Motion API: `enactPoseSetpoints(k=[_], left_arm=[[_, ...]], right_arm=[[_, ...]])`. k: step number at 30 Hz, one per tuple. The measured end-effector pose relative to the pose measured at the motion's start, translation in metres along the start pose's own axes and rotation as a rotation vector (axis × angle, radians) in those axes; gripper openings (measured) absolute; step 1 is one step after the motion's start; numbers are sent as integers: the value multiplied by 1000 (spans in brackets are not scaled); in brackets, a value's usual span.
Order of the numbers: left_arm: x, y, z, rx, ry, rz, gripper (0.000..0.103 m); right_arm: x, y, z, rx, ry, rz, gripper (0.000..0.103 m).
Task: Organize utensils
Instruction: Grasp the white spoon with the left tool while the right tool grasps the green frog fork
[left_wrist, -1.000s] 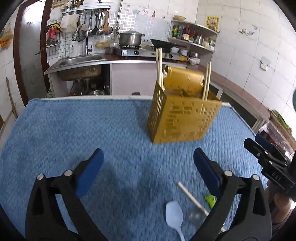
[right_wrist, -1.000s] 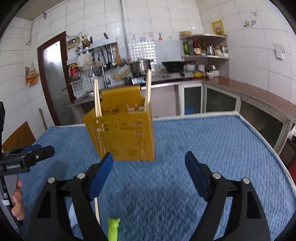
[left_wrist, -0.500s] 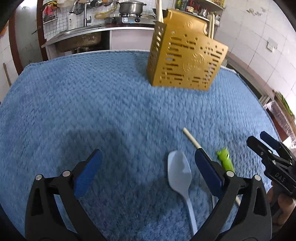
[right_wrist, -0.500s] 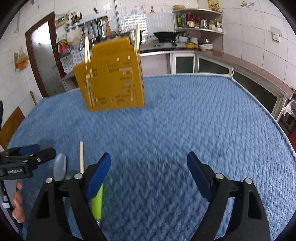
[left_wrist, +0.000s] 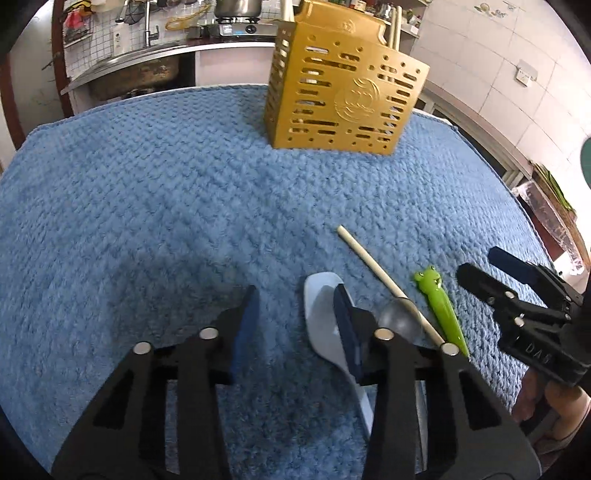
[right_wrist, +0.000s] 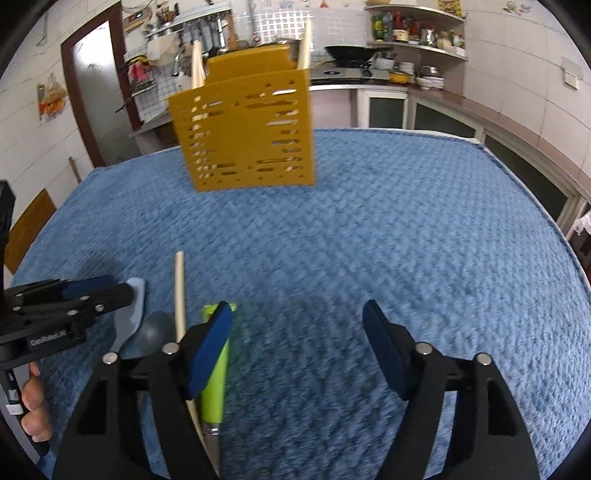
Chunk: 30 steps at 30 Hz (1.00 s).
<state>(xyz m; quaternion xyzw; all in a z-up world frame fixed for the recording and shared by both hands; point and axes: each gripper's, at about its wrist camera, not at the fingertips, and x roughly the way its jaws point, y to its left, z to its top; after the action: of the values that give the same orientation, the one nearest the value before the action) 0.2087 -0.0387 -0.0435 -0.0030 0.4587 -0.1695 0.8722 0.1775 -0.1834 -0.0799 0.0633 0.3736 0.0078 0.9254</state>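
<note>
Blue cloth (left_wrist: 147, 206) covers the table; gold holder (left_wrist: 343, 96) stands at the back with chopsticks already in. Both grippers have dropped toward the loose utensils. Left gripper (left_wrist: 295, 325) has narrowed, half-spread, empty, beside the pale spoon (left_wrist: 321, 321). Right gripper (right_wrist: 295, 350) is spread, empty. The chopstick (left_wrist: 373, 266), clear spoon (left_wrist: 399, 317) and green frog utensil (left_wrist: 439, 306) crowd together, so a clean pick looks awkward.

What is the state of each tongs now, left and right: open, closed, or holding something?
Left tongs: open, holding nothing, right pad over the pale blue spoon.
Right tongs: open, holding nothing, left pad above the green utensil.
</note>
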Motion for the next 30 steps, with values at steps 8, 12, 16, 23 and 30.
enactPoseSetpoints(k=[8,12,16,23,30], left_arm=[[4,-10,-2,41,15,-21,21],[6,-13,-1,55,15,-28,11],[5,-14,-1,63,7,-33,8],[0,-15,-2,81,-16,-39,4],[-3,-12,-2,78,-19,-43,3]], right_arm=[[1,11,-2,-18,39,42,49],[3,15,-4,-13,52,61,46],[0,19,-8,-15,72,81,42],[5,31,-13,-57,97,57,34],[7,27,-4,-45,122,69,17]])
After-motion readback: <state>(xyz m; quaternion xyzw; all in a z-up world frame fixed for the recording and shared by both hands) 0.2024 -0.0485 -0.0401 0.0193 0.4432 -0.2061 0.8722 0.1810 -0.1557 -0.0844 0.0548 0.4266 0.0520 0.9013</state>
